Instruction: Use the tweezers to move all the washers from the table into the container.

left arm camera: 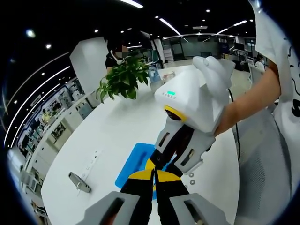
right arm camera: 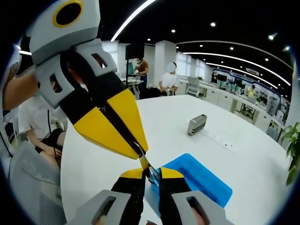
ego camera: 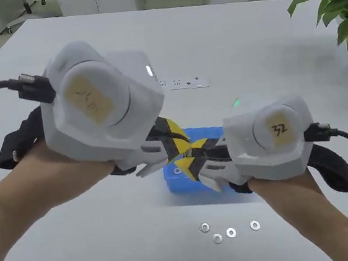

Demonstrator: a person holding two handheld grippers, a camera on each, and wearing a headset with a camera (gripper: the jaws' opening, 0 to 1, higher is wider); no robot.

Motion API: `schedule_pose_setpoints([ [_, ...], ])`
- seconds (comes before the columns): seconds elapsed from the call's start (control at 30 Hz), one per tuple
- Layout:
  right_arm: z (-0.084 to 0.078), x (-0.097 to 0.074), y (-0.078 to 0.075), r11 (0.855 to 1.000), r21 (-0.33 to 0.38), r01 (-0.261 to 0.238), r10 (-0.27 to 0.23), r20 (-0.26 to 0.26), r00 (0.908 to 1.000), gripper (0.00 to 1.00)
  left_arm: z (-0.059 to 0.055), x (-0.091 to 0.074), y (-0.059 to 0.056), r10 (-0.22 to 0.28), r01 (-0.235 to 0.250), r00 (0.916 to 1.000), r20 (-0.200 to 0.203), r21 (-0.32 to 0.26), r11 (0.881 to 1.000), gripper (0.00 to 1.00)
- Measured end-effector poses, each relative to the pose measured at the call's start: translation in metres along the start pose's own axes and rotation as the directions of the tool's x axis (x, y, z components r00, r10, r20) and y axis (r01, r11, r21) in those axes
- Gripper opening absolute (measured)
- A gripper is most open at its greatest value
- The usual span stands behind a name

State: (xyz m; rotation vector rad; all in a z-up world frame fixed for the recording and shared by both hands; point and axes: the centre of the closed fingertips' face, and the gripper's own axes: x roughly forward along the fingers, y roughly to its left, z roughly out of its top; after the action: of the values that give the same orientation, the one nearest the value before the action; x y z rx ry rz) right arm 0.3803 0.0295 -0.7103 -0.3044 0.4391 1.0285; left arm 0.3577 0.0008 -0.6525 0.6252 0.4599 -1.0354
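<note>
Gripping tweezers (right arm camera: 146, 165): left gripper (left arm camera: 154, 174) and right gripper (right arm camera: 152, 174), both narrow, over container (right arm camera: 201, 183); washers (ego camera: 231, 232) nearby.

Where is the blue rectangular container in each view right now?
Head view: blue rectangular container at centre, beneath the yellow-tipped jaws.
Left gripper view: lower centre-left, behind the jaws.
Right gripper view: lower right, past the jaws.
Shared landmark: green potted plant.
</note>
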Motion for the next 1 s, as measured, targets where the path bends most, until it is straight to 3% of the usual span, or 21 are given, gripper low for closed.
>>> schedule_pose_setpoints([
  [0.47,-0.022,-0.013,0.019,0.999,0.035,-0.005,0.006,-0.020,0.9998,0.07,-0.003,0.004,-0.028,-0.041,0.041,0.9991,0.007,-0.021,0.999,0.00],
  [1.0,-0.053,-0.013,0.034,0.996,0.081,-0.034,0.039,-0.070,0.9968,0.07,-0.020,0.018,-0.052,-0.090,0.089,0.9959,-0.010,-0.077,0.993,0.00],
])
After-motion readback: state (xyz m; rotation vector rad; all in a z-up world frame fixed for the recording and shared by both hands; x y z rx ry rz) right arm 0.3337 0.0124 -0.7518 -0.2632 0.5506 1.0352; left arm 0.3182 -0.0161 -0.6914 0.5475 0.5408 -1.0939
